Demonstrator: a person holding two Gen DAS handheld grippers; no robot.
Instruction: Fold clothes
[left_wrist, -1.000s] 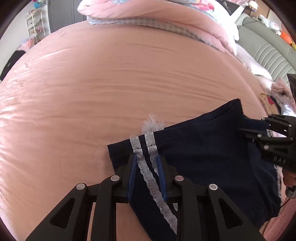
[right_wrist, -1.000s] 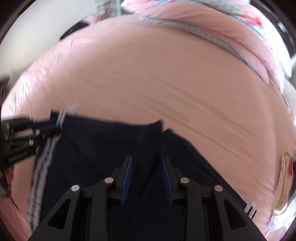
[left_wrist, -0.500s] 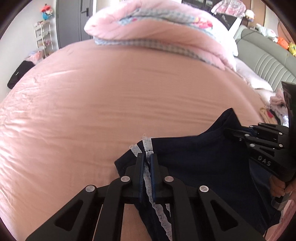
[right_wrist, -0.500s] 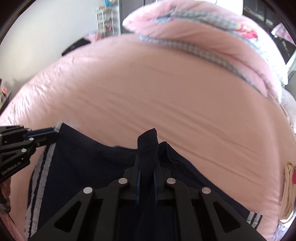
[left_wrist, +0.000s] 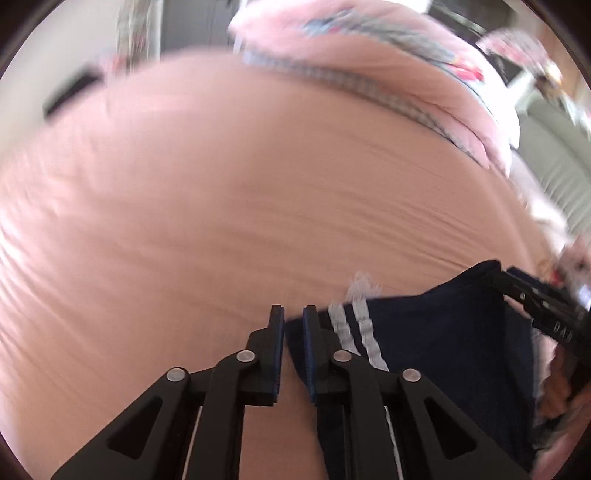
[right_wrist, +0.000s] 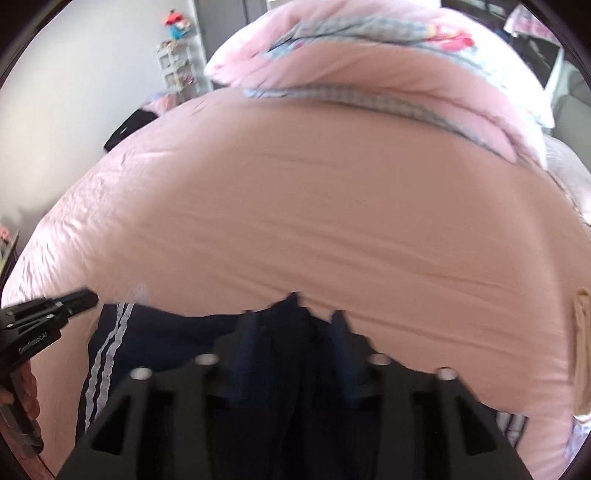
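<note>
Left wrist view: left hand-held gripper (left_wrist: 293, 314), jaws just reopened to a narrow gap, nothing pinched, only pink sheet and the garment's corner edge showing between the blue pads. Just right of it: navy garment (left_wrist: 443, 343) with two white lace stripes (left_wrist: 354, 325), lying flat on the pink bed (left_wrist: 258, 192). Beyond, at far edge: folded pink quilt (left_wrist: 369, 62).

Right wrist view: right hand-held gripper (right_wrist: 295, 325), jaws just parted, wide apart, navy fabric ridge standing between pads, not pressed. Left gripper at left edge beside the striped hem. Farther off: same quilt, white shelf unit (right_wrist: 177, 62).
</note>
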